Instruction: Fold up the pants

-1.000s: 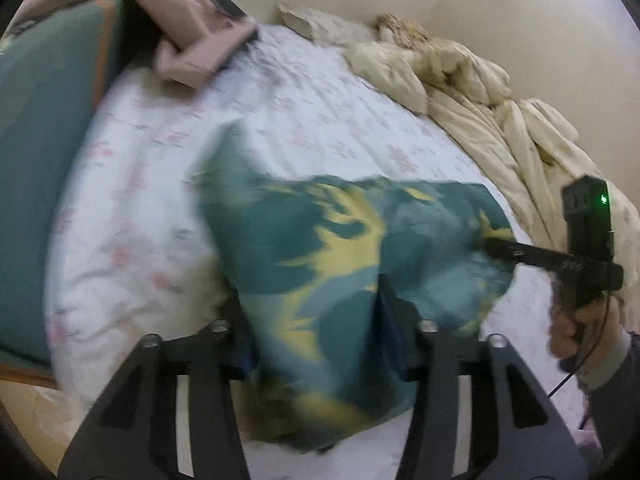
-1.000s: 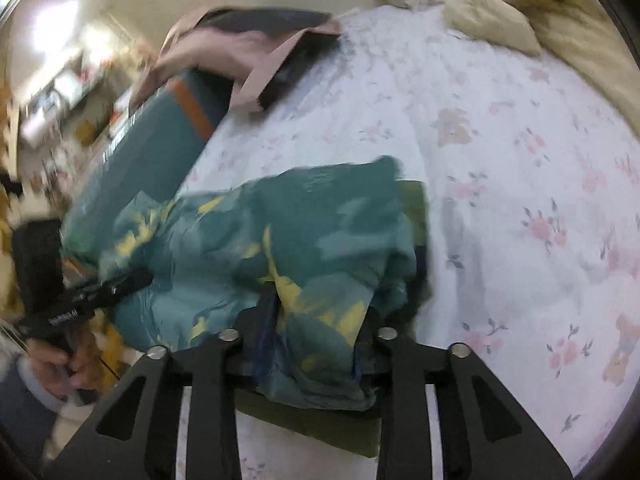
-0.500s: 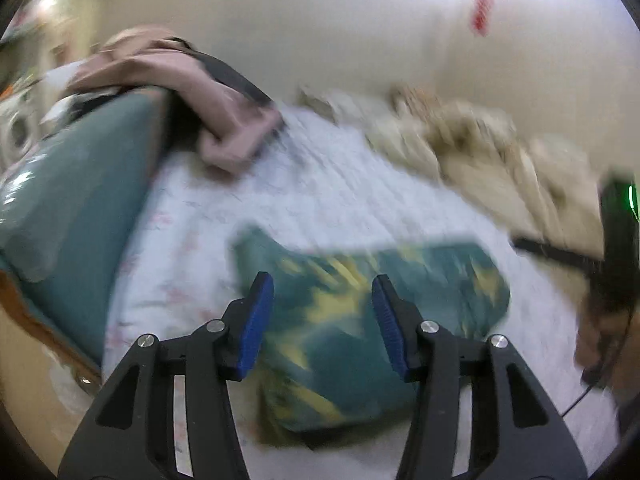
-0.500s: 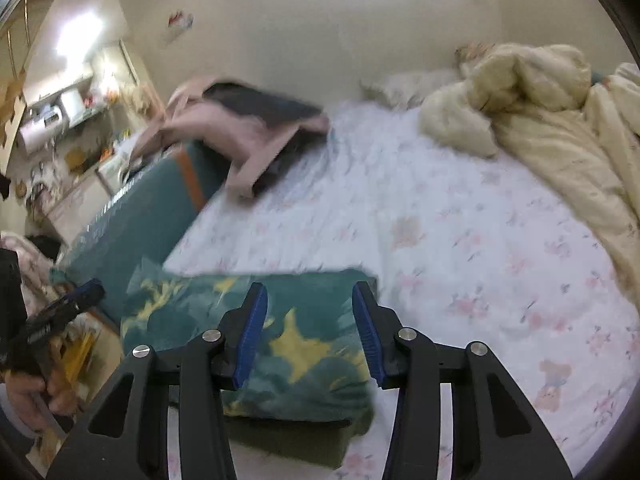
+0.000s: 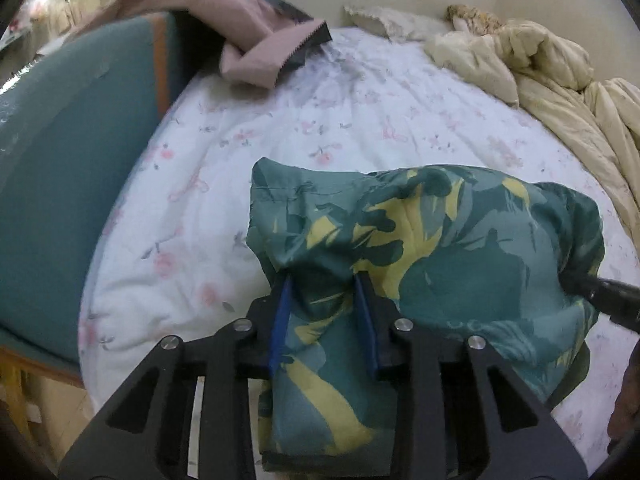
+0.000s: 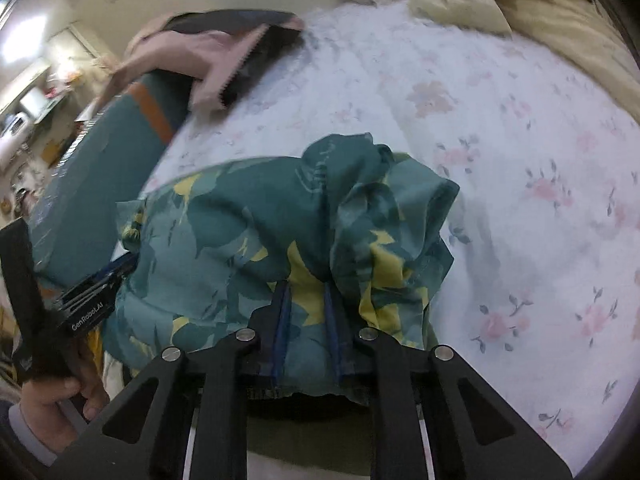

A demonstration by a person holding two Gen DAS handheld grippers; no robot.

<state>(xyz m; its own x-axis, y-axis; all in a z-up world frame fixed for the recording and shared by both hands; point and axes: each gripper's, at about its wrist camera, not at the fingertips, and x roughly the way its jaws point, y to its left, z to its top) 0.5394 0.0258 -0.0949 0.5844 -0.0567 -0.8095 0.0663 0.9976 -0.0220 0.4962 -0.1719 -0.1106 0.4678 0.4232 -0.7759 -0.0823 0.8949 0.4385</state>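
**Pants gripped at two points over the bed; soft load, bunching at both holds**

Bed (image 5: pixel 360 128): one, with a white floral sheet. It carries everything under inspection.

Quilt (image 5: pixel 552 80): one cream quilt, heaped at 1 to 2 o'clock in the left wrist view, well apart from the work.

Pink garment (image 5: pixel 256 48): one, draped over the teal bed end (image 5: pixel 60 168) at 11 o'clock.

Pants (image 5: pixel 440 248): one pair, teal with yellow leaf print. They sit at centre in both views, partly lifted, lower layers resting on the sheet near the bed's front edge. The cloth looks thin, light and limp. It gathers into pleats wherever it is pinched, so it will sag between holds and should not slip readily. Judged best hold: hems or corners, pulled taut between the two grips.

Left hand-held gripper (image 5: pixel 324 280): jaws partly closed, a thick fold of pants clamped between the blue pads.

Right hand-held gripper (image 6: pixel 306 288): jaws drawn closer together, pinching a bunched edge of the same pants.

Count: two hand-held grippers, one pair of pants.
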